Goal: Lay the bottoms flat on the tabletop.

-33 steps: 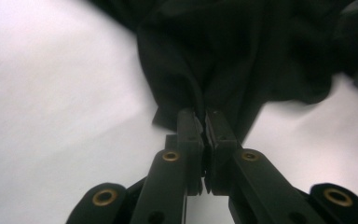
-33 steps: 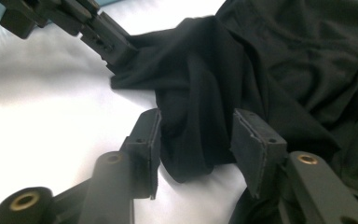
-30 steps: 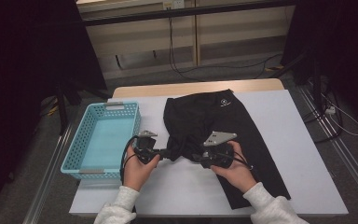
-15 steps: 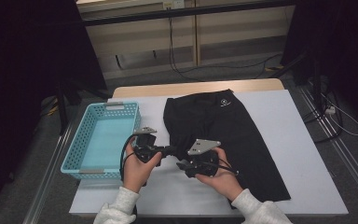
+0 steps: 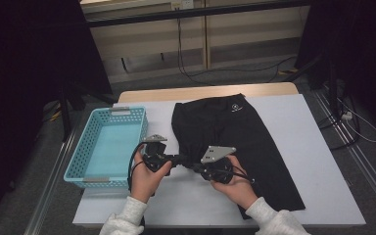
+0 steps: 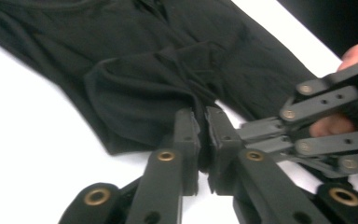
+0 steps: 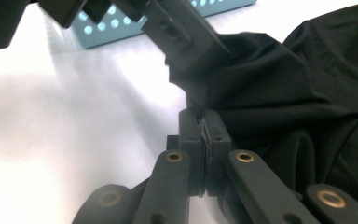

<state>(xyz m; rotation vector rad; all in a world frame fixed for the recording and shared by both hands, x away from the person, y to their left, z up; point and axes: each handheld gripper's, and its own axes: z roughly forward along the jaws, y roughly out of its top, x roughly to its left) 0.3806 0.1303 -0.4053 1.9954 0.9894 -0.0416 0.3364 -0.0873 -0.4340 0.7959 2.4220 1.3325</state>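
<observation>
Black garment (image 5: 240,137), hand-held grippers pinching hem, tips meeting

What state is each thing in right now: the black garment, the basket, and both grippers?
Black garment: lying on the table, near left edge bunched and pinched.
Blue basket: upright, nothing inside.
Left gripper: jaws shut on the garment's edge.
Right gripper: jaws just closed on the same edge, beside the left.

My right gripper (image 7: 203,135) has just closed, jaws pinched on a thin fold of the black garment (image 7: 298,98). Left gripper (image 7: 186,35) sits just above, on the same bunched edge. Blue basket (image 7: 168,18) behind, white table (image 7: 65,107).
</observation>
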